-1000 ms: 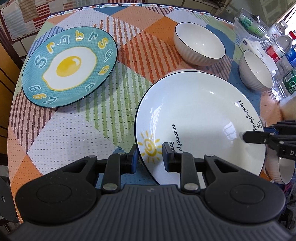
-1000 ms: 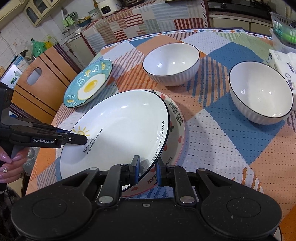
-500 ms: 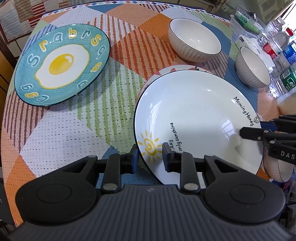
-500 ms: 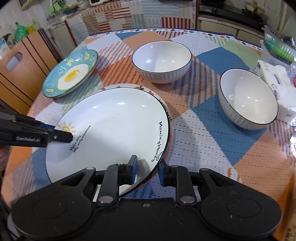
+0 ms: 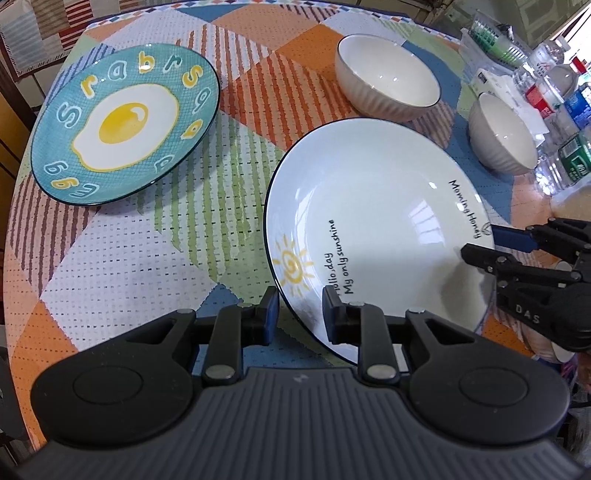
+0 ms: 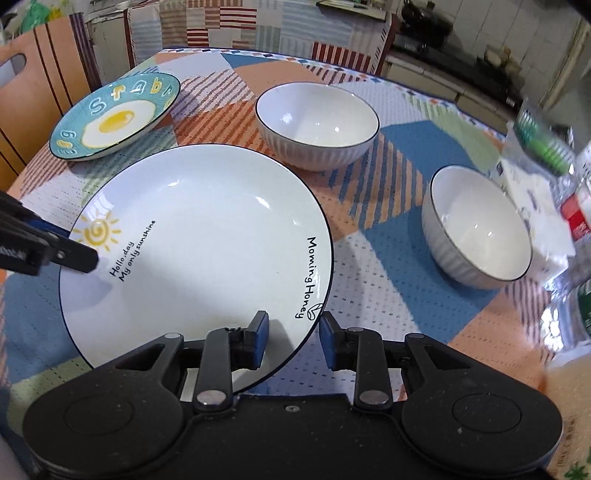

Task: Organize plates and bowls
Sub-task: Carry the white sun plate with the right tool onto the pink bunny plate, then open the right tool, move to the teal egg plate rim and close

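A white plate with a sun drawing [image 5: 376,221] [image 6: 199,251] lies near the table's front edge. My left gripper [image 5: 297,314] straddles its rim by the sun, jaws parted with a gap. My right gripper [image 6: 290,338] straddles the opposite rim by the "Morning Honey" lettering, jaws also parted. Each gripper shows in the other's view, the right one [image 5: 476,245] and the left one [image 6: 79,254]. The plate hides whatever is under it. A teal egg plate [image 5: 122,122] [image 6: 116,116] sits at the far left. Two white ribbed bowls [image 6: 317,123] [image 6: 476,221] stand behind and to the right.
The table has a patchwork cloth [image 5: 155,236]. Water bottles [image 5: 554,85], a tissue pack [image 6: 535,199] and a plastic basket [image 5: 495,33] crowd the right edge. A wooden chair [image 6: 40,74] stands beyond the left edge.
The white plate moved over the "Lovely Bear" plate and now covers it fully. Both grippers' jaws have widened around the rim.
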Motion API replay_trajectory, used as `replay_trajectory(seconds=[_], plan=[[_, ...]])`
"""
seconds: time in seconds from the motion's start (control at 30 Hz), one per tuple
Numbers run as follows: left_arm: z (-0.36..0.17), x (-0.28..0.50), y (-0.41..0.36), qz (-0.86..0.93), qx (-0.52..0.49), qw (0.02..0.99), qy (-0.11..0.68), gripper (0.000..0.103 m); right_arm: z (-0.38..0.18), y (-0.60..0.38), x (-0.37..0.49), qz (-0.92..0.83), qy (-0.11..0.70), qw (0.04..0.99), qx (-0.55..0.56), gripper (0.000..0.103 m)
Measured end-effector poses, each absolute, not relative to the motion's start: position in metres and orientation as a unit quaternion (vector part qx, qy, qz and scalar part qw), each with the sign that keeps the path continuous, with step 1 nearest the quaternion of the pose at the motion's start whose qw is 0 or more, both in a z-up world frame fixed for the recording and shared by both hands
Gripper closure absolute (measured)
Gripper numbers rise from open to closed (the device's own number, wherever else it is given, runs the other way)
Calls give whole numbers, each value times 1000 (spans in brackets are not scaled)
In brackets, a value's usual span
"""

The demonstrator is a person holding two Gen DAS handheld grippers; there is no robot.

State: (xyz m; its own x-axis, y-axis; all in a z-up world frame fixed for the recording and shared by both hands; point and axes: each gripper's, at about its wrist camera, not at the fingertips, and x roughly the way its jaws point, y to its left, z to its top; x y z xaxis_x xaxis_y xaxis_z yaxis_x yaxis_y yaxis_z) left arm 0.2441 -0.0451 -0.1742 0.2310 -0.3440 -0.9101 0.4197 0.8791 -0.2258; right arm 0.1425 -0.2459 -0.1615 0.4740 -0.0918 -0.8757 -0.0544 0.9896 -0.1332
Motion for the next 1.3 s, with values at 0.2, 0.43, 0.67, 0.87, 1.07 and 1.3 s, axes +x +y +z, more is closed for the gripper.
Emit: replay_trajectory(seconds=[0.2,0.43,0.67,0.87,1.07,1.3], plan=[[-141,231,-39,-257,30,792,553,81,-124,-246,126,11,481,875,-52,69],[-100,206,-28,-274,31,804,528,78,-72,-236,104,48,451,891,-38,69],[-74,184,-6,-256,16,826,502,77,-29,-217,95,86,426,896,-94,68],[-59,172,19,-229,17,848,477,74,-13,-202,100,129,413,897,-85,62],[-47,162,43,-204,16,865,458,65,-14,-188,105,171,402,898,-45,50],[-63,188,68,-180,2,882,436,53,-24,-162,138,203,370,906,-28,33]])
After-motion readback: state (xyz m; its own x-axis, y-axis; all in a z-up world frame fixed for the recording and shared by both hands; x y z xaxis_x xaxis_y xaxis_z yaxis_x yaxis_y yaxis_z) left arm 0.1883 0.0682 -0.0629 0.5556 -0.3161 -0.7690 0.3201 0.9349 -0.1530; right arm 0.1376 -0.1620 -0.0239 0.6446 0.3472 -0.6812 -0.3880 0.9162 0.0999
